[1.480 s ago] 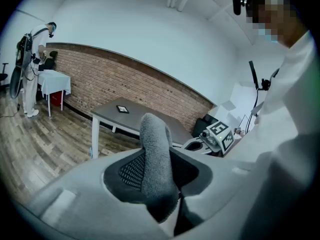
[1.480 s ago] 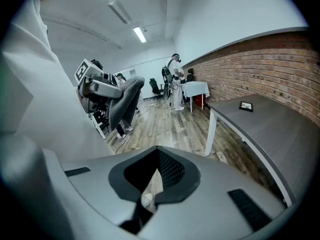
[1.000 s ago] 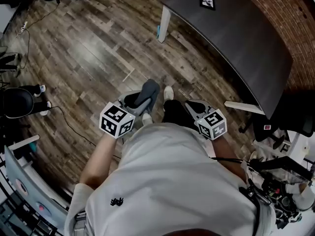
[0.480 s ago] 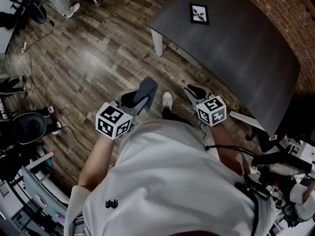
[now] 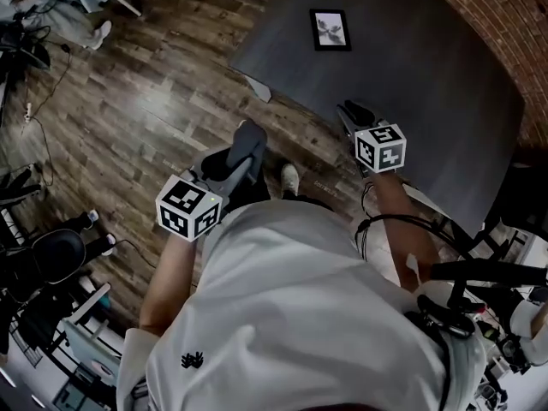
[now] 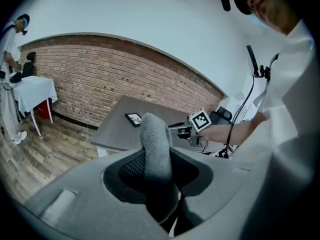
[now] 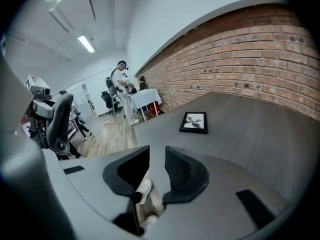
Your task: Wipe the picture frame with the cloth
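The picture frame (image 5: 330,30) lies flat on the table (image 5: 428,75). It's at 12 o'clock from my right gripper (image 5: 351,114), the nearer one, whose empty jaws have just been opening. It's at 1 o'clock from my left gripper (image 5: 238,159), clamped on the cloth (image 5: 250,137).

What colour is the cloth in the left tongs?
The cloth is grey; the left gripper view shows it best.
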A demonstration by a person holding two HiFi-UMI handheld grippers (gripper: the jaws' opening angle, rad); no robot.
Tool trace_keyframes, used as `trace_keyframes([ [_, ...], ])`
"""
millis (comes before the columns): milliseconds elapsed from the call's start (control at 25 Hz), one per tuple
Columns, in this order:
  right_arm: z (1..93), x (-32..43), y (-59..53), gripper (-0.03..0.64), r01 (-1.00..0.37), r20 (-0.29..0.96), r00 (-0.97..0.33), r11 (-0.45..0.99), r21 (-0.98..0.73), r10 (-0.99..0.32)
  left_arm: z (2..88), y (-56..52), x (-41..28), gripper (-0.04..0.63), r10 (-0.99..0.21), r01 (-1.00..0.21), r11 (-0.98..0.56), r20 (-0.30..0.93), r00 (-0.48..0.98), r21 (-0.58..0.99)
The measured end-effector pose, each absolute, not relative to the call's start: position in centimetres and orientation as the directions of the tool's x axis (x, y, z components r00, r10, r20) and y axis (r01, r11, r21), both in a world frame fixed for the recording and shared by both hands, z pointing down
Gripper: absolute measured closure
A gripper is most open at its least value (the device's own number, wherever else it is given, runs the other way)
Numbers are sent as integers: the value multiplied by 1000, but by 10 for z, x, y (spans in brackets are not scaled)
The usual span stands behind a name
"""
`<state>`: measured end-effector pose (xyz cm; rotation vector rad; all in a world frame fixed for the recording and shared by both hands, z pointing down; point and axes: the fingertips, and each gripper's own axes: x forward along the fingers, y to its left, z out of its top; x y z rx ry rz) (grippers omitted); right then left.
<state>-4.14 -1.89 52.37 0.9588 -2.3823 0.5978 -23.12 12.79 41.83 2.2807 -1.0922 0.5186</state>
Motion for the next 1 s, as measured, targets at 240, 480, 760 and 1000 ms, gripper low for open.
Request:
trace_keyframes([
  [240, 532, -42, -112, 508, -820, 613, -518, 550, -158, -596, 419, 41, -262, 466, -539, -739, -594, 525, 659, 318],
  [480, 564, -45, -216, 485, -905, 652, -377, 413, -105, -658, 411, -44, -293, 466, -444, -650, -699, 531, 722, 299],
  [760, 610, -41, -295, 477, -941, 693, -297, 325, -95, -657, 428, -90, -321, 466, -380, -630, -718, 590, 712, 297],
  [1000, 636, -42, -314, 490, -932, 697, -339, 328, -156, -631, 436, -99, -314, 466, -409, -677, -658, 599, 688, 328],
])
